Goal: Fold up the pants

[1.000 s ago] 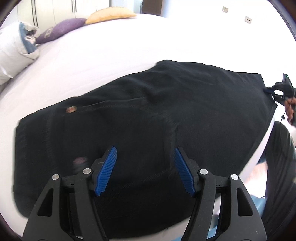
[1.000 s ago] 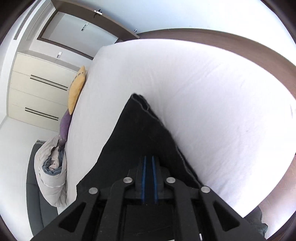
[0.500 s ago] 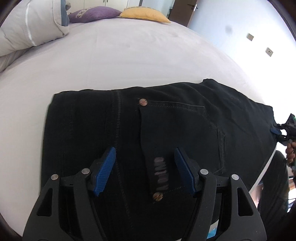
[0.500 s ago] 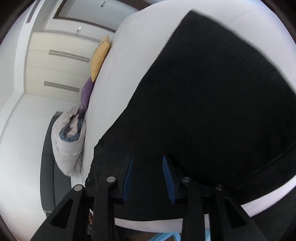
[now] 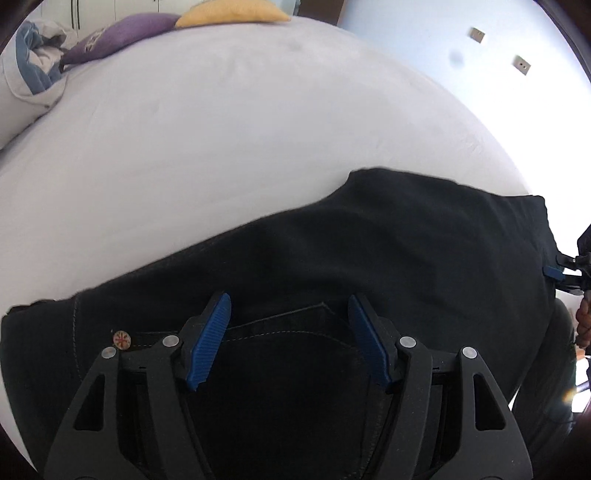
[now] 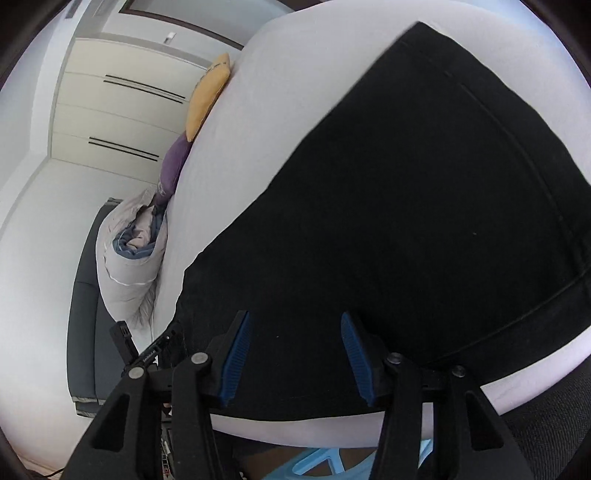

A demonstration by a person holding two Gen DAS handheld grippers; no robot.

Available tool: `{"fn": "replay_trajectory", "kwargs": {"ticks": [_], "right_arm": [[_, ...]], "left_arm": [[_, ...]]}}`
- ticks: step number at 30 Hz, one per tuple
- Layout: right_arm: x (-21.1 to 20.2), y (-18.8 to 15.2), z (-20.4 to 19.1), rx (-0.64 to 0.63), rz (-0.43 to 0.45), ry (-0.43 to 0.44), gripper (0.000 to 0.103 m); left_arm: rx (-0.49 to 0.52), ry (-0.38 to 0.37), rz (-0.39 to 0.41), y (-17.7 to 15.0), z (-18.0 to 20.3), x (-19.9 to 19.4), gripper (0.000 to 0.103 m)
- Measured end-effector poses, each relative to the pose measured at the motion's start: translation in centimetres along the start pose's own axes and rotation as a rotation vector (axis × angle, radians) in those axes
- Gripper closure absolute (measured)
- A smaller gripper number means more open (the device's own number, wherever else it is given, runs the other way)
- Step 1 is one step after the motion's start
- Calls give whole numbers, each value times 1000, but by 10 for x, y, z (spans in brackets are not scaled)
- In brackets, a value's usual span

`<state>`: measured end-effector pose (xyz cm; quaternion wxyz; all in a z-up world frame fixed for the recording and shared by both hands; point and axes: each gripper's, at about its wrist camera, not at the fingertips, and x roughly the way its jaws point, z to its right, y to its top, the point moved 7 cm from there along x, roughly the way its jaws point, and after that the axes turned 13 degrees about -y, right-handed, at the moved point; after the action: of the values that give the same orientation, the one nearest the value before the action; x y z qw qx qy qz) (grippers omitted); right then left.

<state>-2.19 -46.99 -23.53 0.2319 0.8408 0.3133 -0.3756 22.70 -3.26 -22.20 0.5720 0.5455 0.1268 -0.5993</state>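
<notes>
Black pants (image 6: 424, 206) lie flat on the white bed (image 6: 295, 92); the right gripper (image 6: 293, 354) hovers over their near edge, jaws just opening, nothing between them.

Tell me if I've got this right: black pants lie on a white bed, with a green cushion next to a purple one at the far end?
Not quite: the cushion beside the purple cushion is yellow, not green, as the left wrist view shows. The rest holds: black pants lie on the white bed.

The right hand-held gripper (image 6: 293, 354) has just been opening, letting go of the black pants (image 6: 406, 221).
</notes>
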Motion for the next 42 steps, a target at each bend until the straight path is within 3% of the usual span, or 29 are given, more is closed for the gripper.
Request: {"fn": "replay_trajectory", "kwargs": {"ticks": [2, 4, 5, 8, 10, 13, 16, 20, 23, 34, 42], "right_arm": [[-12, 14, 21, 79, 45, 17, 57], [-52, 34, 60, 132, 139, -41, 56], [-70, 43, 77, 181, 189, -68, 54], [-119, 49, 111, 301, 299, -70, 45], [-142, 42, 118, 335, 345, -28, 42], [-139, 23, 116, 380, 321, 55, 41], [-122, 12, 125, 412, 297, 56, 41], [-105, 14, 145, 486, 276, 122, 40], [-89, 10, 154, 509, 231, 164, 39], [-93, 4, 154, 538, 275, 362, 40], [-84, 12, 146, 567, 314, 407, 40]], "left_arm": [[13, -15, 31, -9, -6, -8, 38], [-7, 13, 44, -18, -17, -20, 39], [-16, 11, 54, -21, -21, -27, 38], [-39, 104, 66, -24, -23, -45, 38], [-46, 68, 111, -20, -4, -53, 38], [-14, 14, 132, -8, 41, -50, 38], [24, -19, 85, 0, 74, -18, 38], [16, -32, 23, -2, 100, 18, 38], [-17, -42, -1, -2, 106, 32, 38], [-10, 14, -46, 1, 108, 71, 38], [-12, 14, -47, -2, 112, 73, 38]]}}
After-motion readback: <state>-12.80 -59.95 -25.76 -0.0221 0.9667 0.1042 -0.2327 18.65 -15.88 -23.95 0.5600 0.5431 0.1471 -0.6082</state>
